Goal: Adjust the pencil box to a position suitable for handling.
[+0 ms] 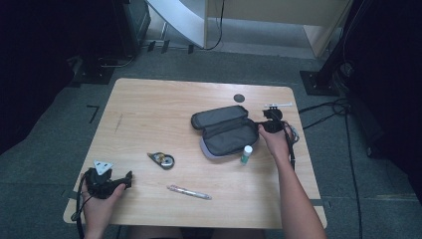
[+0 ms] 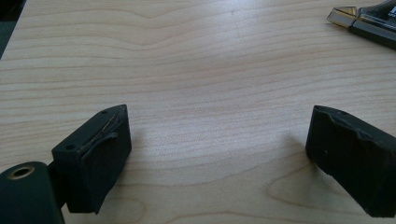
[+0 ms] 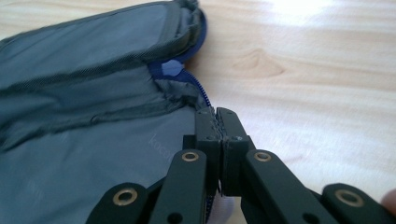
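The dark grey pencil case (image 1: 223,130) lies unzipped, lid flapped back, toward the table's (image 1: 149,104) far right. The right gripper (image 3: 218,112) has its jaws pressed together at the blue zipper edge (image 3: 201,95); whether they pinch the zipper itself is hidden. The left gripper (image 2: 219,140) rests near-left, jaws wide, nothing between. A tape dispenser (image 2: 369,18) is cut off at the left gripper view's edge.
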Tool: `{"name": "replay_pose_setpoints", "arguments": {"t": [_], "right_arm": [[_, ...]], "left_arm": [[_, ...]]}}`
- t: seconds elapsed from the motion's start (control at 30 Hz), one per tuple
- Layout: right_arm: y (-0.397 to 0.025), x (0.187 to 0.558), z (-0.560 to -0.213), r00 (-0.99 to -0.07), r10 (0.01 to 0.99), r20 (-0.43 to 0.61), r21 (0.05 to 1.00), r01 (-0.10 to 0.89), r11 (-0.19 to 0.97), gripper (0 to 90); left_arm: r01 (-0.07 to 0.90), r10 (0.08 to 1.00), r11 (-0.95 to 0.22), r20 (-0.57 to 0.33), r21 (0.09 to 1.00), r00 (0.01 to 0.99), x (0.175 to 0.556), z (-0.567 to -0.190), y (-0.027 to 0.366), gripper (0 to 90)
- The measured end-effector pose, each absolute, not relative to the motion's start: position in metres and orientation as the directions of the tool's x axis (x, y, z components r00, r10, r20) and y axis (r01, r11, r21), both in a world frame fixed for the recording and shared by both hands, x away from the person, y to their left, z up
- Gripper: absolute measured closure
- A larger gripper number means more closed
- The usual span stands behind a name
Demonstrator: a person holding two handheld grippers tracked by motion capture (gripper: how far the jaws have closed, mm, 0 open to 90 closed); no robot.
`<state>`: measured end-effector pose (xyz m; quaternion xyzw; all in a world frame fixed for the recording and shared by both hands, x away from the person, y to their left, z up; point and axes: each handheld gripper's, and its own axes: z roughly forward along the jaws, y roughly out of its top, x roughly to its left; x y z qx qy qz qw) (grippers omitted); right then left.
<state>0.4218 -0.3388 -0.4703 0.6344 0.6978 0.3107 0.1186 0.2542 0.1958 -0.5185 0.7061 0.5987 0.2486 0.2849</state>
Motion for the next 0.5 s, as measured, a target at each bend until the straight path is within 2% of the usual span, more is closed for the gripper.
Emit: {"name": "replay_pose_setpoints", "arguments": {"t": [0.13,0.27,0.3,0.4,0.5], "right_arm": [[-0.341,0.413,-0.471,-0.189,0.944,0.272,0.571,0.821,0.000,84.4],[-0.340,0.408,-0.468,-0.251,0.915,0.315,0.559,0.828,0.035,77.7],[-0.338,0.407,-0.467,-0.291,0.895,0.337,0.549,0.833,0.064,74.6],[-0.337,0.408,-0.465,-0.320,0.880,0.351,0.554,0.828,0.080,69.9],[-0.338,0.413,-0.459,-0.331,0.893,0.304,0.610,0.788,0.084,63.0]], "left_arm": [[0.704,0.987,-0.121,0.010,0.700,0.160,0.254,-0.519,0.196,7.1],[0.704,0.987,-0.121,0.010,0.700,0.160,0.254,-0.519,0.196,7.1],[0.704,0.987,-0.121,0.010,0.700,0.160,0.254,-0.519,0.196,7.1],[0.704,0.987,-0.121,0.010,0.700,0.160,0.254,-0.519,0.196,7.1],[0.704,0.987,-0.122,0.011,0.700,0.160,0.254,-0.519,0.196,7.1]]}}
